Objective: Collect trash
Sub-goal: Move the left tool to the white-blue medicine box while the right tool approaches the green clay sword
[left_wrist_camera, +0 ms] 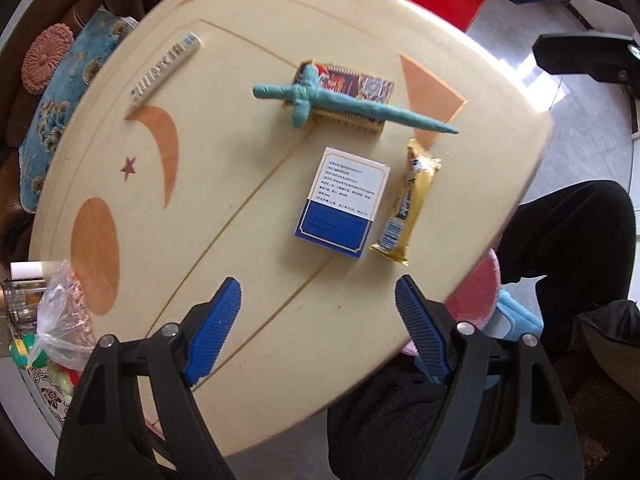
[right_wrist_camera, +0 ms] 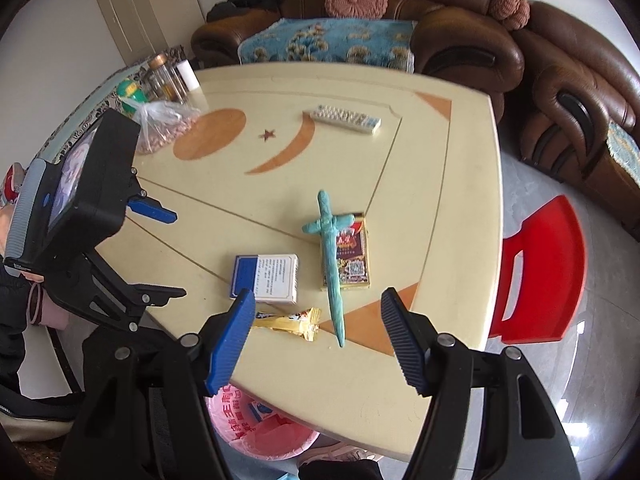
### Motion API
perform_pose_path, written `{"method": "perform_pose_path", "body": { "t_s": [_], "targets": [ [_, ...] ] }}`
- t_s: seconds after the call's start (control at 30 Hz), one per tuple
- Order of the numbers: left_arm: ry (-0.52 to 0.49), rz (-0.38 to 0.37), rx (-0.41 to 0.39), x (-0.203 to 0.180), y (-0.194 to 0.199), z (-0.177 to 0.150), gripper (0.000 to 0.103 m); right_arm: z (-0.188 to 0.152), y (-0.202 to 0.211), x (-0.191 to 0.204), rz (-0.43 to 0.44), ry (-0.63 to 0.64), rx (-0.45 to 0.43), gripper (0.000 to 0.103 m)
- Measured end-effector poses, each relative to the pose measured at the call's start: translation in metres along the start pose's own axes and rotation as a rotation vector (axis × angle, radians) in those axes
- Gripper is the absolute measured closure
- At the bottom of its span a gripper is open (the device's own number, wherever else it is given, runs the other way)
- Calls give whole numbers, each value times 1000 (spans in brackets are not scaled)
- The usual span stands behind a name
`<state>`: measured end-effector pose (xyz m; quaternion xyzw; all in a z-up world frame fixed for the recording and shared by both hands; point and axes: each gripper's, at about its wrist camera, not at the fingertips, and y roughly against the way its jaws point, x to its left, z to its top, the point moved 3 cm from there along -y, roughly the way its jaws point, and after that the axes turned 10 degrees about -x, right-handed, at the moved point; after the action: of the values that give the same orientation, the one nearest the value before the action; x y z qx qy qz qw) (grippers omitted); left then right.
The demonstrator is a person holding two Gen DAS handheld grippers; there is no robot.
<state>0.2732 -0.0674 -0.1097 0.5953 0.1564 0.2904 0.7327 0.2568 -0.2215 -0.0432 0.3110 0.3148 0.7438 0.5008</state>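
Note:
A gold snack wrapper [left_wrist_camera: 408,204] lies on the cream table [left_wrist_camera: 224,208], next to a blue-and-white box [left_wrist_camera: 342,202]. Beyond them a teal clay sword [left_wrist_camera: 344,106] rests on a red card box [left_wrist_camera: 352,84]. My left gripper [left_wrist_camera: 318,320] is open and empty, above the table's near edge, short of the box. My right gripper [right_wrist_camera: 318,338] is open and empty, just above the wrapper [right_wrist_camera: 290,322], the blue-and-white box [right_wrist_camera: 266,278] and the sword [right_wrist_camera: 332,260]. A pink-lined bin [right_wrist_camera: 260,432] with a wrapper inside sits under the table edge; it also shows in the left view [left_wrist_camera: 476,300].
A remote control [right_wrist_camera: 342,119] lies at the table's far side. A plastic bag of nuts [right_wrist_camera: 162,128], jars and a green toy stand at the left corner. A red chair [right_wrist_camera: 540,272] stands right of the table, a brown sofa [right_wrist_camera: 440,24] behind it. The left gripper's body [right_wrist_camera: 80,208] is at left.

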Motion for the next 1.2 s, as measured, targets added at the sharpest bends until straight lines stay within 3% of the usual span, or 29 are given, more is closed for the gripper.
{"method": "perform_pose_path", "body": {
  "t_s": [0.4, 0.9, 1.2],
  "targets": [
    [-31, -3, 65, 7, -58, 15, 25, -14, -72, -24, 16, -20, 124, 39],
    [-89, -37, 88, -5, -84, 25, 25, -26, -118, -27, 45, -32, 185, 39],
    [-71, -73, 87, -8, -91, 21, 23, -36, -136, -24, 51, -26, 222, 39]
  ]
}}
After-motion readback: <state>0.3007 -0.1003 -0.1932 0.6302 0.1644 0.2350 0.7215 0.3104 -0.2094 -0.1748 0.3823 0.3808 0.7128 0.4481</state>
